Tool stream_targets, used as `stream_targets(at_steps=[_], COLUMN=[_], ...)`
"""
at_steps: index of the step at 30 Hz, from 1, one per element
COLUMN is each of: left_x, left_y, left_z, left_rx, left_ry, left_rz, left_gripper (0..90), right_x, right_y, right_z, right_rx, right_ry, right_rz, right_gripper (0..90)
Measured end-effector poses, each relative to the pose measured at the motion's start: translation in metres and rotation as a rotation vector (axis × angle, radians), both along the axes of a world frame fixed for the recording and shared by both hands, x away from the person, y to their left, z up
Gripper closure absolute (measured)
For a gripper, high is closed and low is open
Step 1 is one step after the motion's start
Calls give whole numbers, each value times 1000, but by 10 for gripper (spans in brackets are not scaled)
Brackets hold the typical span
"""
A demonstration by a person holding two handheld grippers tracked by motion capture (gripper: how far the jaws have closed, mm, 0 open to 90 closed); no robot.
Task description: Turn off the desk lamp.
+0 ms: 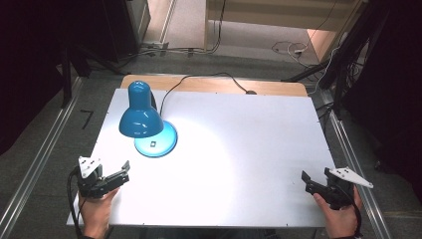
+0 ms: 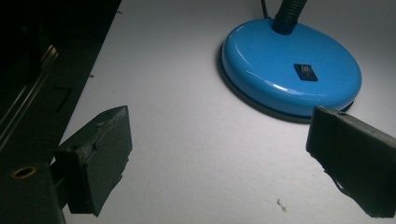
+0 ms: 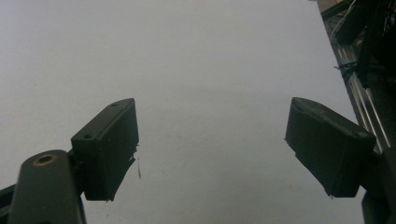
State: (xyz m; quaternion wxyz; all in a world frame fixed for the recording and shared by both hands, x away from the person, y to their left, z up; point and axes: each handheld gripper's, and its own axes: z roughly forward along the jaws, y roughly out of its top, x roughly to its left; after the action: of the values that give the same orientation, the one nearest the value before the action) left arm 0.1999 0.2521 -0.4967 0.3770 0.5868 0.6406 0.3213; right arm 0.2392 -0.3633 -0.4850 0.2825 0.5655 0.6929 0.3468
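High view first: your white table (image 1: 249, 149) takes up most of the scene, with a strip of wooden board along its far edge and dark floor and metal rails around it. On its far-left part stands the blue desk lamp (image 1: 142, 117), its shade turned down over its own round base (image 1: 164, 142) and throwing a bright pool of light across the middle of the table. A black cord (image 1: 199, 78) runs from the lamp toward the far edge.

Your left gripper (image 1: 119, 174) sits at the near-left corner, held in your left hand (image 1: 94, 206), jaws pointing toward the lamp base and well short of it. Your right gripper (image 1: 306, 179) sits at the near-right corner in your right hand (image 1: 338, 216), well apart from the lamp, aimed across bare tabletop.

Left gripper view: your jaws stand wide apart and hold nothing. The lamp base (image 2: 292, 70) lies ahead and toward the right-hand jaw, whose tip overlaps the near rim in the picture without touching it. A small black rocker switch (image 2: 306, 72) sits on top of the base, and the ribbed black neck (image 2: 289, 16) rises from its far side.

Right gripper view: your jaws are likewise spread wide and empty, with plain white table (image 3: 210, 70) between them and the table's edge and a rail at the right.
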Motion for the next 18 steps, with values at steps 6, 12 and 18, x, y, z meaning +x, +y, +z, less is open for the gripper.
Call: stream_targets(at_steps=[6, 12, 18], left_x=[3, 7, 10], left_y=[-4, -8, -13], left_z=[-1, -1, -2], left_rx=[0, 2, 2], left_ry=[8, 11, 14], left_rz=[-12, -23, -37], left_gripper=[77, 78, 103], right_x=[2, 2, 1], right_y=[-2, -3, -3], right_z=[-2, -2, -1], right_rx=[16, 23, 23], right_ry=[4, 6, 8], right_rz=[2, 4, -7], right_gripper=[161, 160, 160])
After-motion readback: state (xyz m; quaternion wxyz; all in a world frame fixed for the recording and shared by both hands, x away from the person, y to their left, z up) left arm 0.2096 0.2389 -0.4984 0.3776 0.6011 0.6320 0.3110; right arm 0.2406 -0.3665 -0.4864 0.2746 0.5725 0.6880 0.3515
